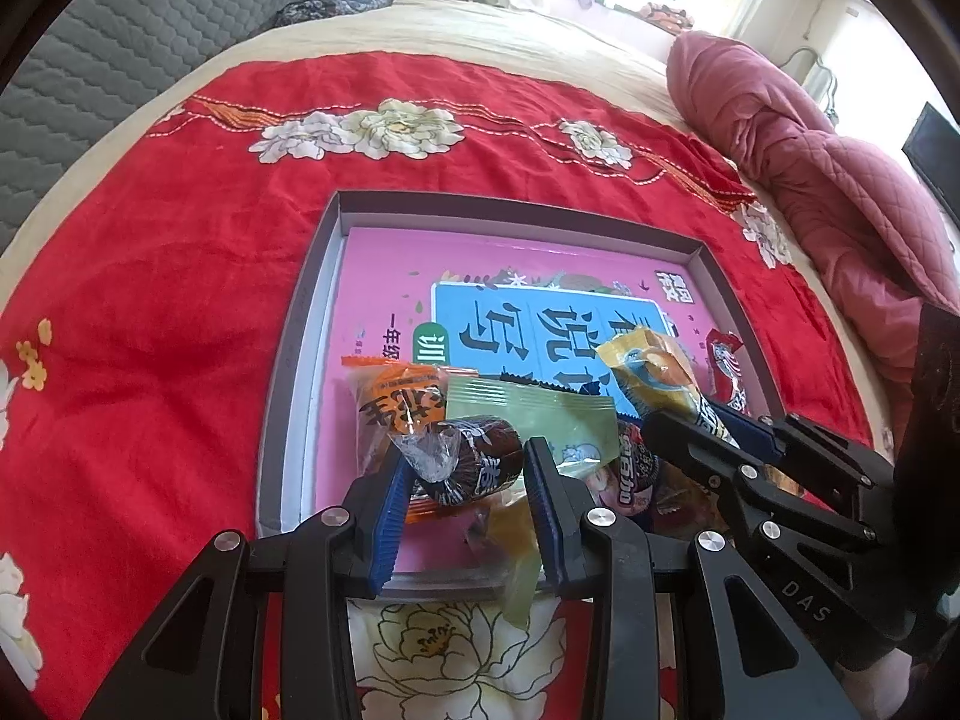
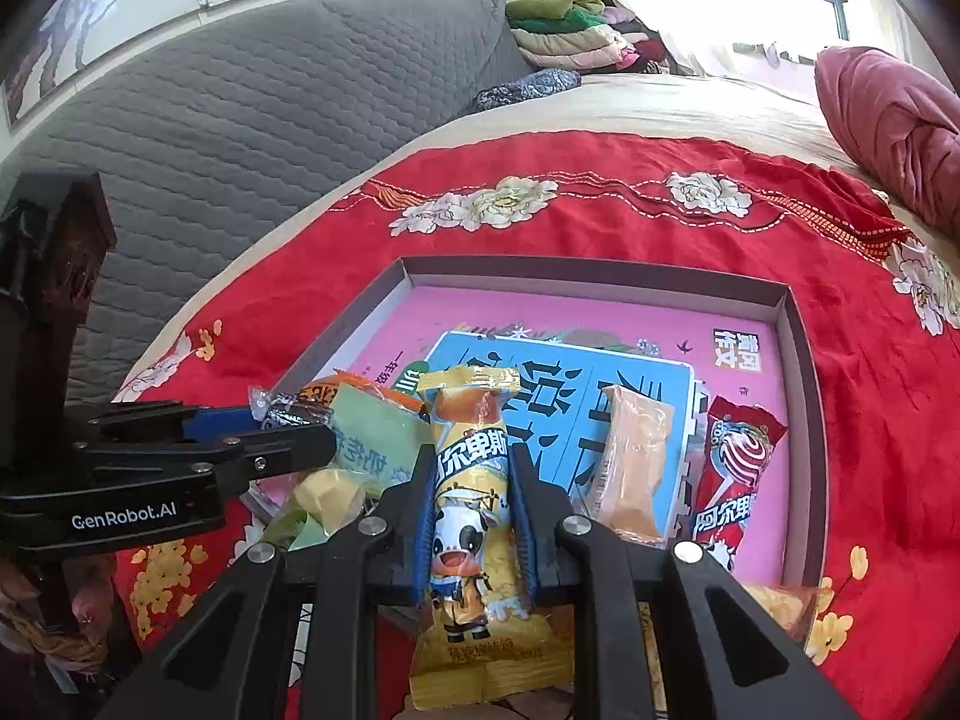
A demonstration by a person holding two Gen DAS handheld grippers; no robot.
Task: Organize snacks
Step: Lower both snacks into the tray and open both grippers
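Red bedspread [image 1: 150,312], shallow tray [image 1: 282,372]: left gripper [image 1: 468,480] clamps brown candy [image 1: 474,462], right gripper [image 2: 471,516] clamps yellow packet [image 2: 471,480]; slick wrappers may slip, crowding may knock neighbours.

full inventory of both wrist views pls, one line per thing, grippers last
tray: 1, grey shallow box, on the red cloth
book: 1, pink with blue panel, flat in the tray
yellow cow-print packet: 1, yellow, between the right gripper's fingers
dark brown candy: 1, brown, clear twisted ends, between the left gripper's fingers
orange packet: 1, orange, tray's near left
green packet: 1, pale green, beside the orange one
peach packet: 1, translucent orange, on the book
red packet: 1, red with swirl, tray's right side
red cloth: 1, red, flowered, on the bed
pink quilt: 1, far right
left gripper: black, blue pads, gripping the candy
right gripper: black, gripping the yellow packet
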